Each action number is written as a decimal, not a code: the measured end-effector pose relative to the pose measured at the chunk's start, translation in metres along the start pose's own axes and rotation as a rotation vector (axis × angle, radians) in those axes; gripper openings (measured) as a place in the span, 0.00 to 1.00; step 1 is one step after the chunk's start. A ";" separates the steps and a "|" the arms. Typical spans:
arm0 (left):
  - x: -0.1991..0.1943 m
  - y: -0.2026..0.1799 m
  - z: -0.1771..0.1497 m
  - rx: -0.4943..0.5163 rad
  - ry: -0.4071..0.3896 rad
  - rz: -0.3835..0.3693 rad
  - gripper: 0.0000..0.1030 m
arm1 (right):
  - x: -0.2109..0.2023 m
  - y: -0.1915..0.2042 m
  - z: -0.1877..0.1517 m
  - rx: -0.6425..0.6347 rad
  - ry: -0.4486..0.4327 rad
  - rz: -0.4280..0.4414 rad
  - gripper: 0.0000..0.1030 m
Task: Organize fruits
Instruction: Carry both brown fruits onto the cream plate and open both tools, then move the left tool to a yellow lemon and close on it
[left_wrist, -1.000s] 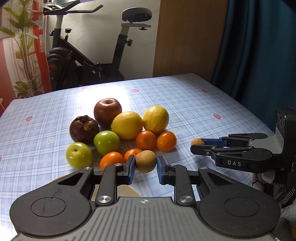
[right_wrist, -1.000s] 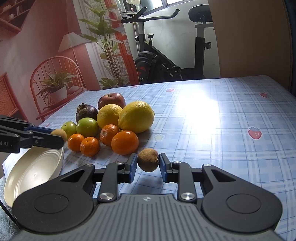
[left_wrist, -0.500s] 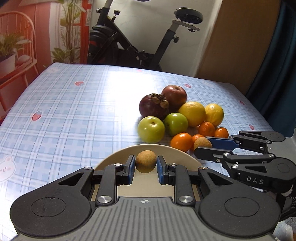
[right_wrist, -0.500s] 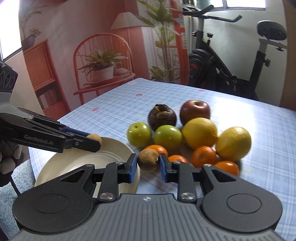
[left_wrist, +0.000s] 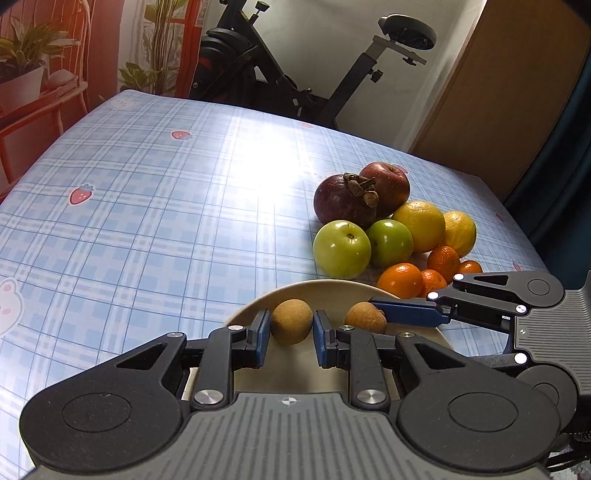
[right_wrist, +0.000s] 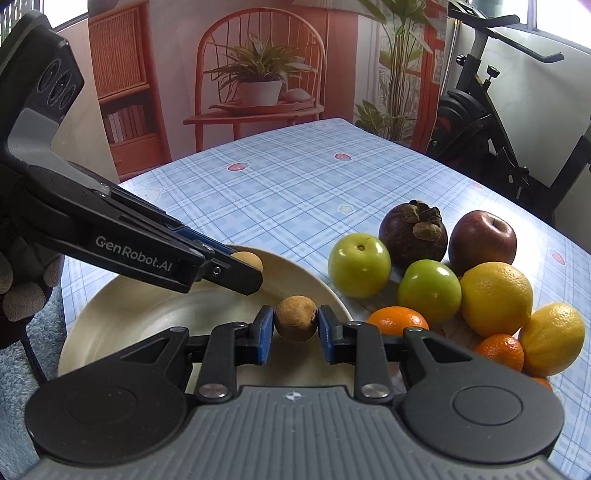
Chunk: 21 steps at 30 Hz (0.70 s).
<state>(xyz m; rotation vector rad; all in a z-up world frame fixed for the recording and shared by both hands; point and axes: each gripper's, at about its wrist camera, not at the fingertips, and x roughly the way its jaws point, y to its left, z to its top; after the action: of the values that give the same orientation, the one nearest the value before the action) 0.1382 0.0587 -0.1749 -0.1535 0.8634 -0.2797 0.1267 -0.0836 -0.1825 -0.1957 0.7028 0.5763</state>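
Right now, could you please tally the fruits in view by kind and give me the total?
Mangosteen: 1
Red apple: 1
Green apples: 2
Yellow citrus fruits: 2
Small oranges: 4
Brown kiwis: 2
Total: 12

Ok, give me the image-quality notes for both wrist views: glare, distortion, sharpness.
Left wrist view: a bright white glare patch washes out the tablecloth checks behind the fruit; fisheye bends the table edges; the plate and the held brown fruit look sharp. Right wrist view: light is more even, the window corners blow out white, and the exercise bike bows at the frame edge.
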 end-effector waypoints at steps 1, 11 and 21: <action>0.002 0.000 0.000 -0.003 0.004 -0.004 0.26 | 0.001 0.000 0.000 -0.003 0.001 0.000 0.28; 0.003 -0.001 0.002 -0.021 -0.011 -0.015 0.28 | -0.009 0.002 -0.004 -0.003 -0.035 -0.013 0.29; -0.011 -0.016 0.011 -0.016 -0.065 0.014 0.42 | -0.037 -0.018 -0.014 0.127 -0.118 -0.052 0.29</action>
<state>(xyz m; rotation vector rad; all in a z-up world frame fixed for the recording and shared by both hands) 0.1370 0.0467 -0.1555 -0.1708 0.8022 -0.2534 0.1059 -0.1193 -0.1685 -0.0613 0.6157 0.4878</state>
